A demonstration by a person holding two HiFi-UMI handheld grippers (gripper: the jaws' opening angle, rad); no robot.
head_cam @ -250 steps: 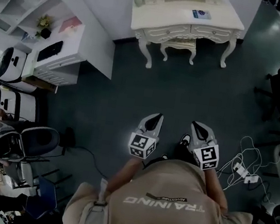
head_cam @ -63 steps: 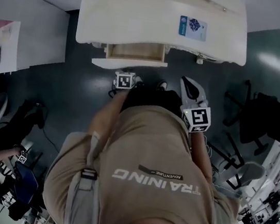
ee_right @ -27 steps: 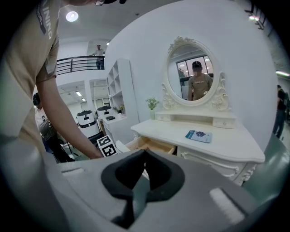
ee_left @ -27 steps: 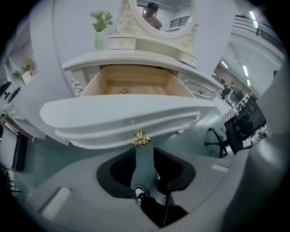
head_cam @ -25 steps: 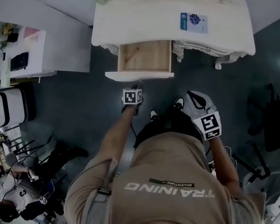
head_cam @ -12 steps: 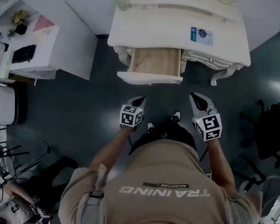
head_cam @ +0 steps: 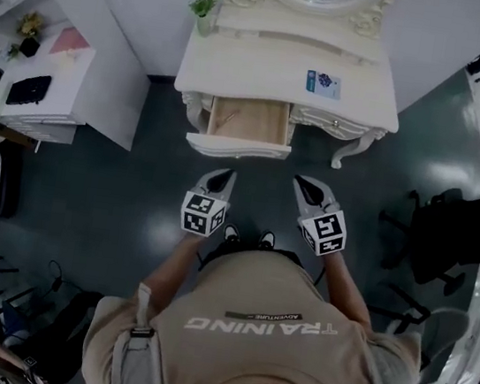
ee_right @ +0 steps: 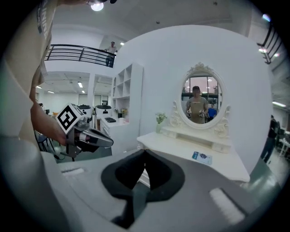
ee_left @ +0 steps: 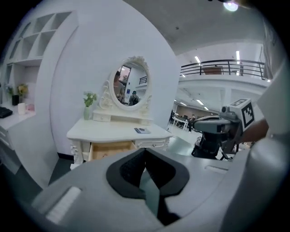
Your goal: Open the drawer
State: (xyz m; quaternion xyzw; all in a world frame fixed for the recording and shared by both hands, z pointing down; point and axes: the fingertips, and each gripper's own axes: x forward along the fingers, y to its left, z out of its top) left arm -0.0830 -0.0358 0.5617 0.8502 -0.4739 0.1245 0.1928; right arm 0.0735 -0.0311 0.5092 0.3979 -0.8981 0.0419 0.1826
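Shows pale wooden drawer (head_cam: 249,122) pulled open from white ornate dressing table (head_cam: 267,73) at upper centre, with left gripper (head_cam: 224,174) just closed on nothing and right gripper (head_cam: 300,182) pinched empty below, clear of it.

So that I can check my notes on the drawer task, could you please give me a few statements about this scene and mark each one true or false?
1. One drawer of the dressing table stands pulled out. True.
2. The left gripper is clamped on the drawer's front. False: the left gripper is clear of the drawer. Its jaws have just been closing and are together, with nothing between them.
3. A small booklet lies on the tabletop. True.
4. The right gripper's jaws are wide apart. False: the right gripper has its jaws together and holds nothing.
5. The plant stands on the floor. False: the plant stands on the dressing table, beside the mirror.
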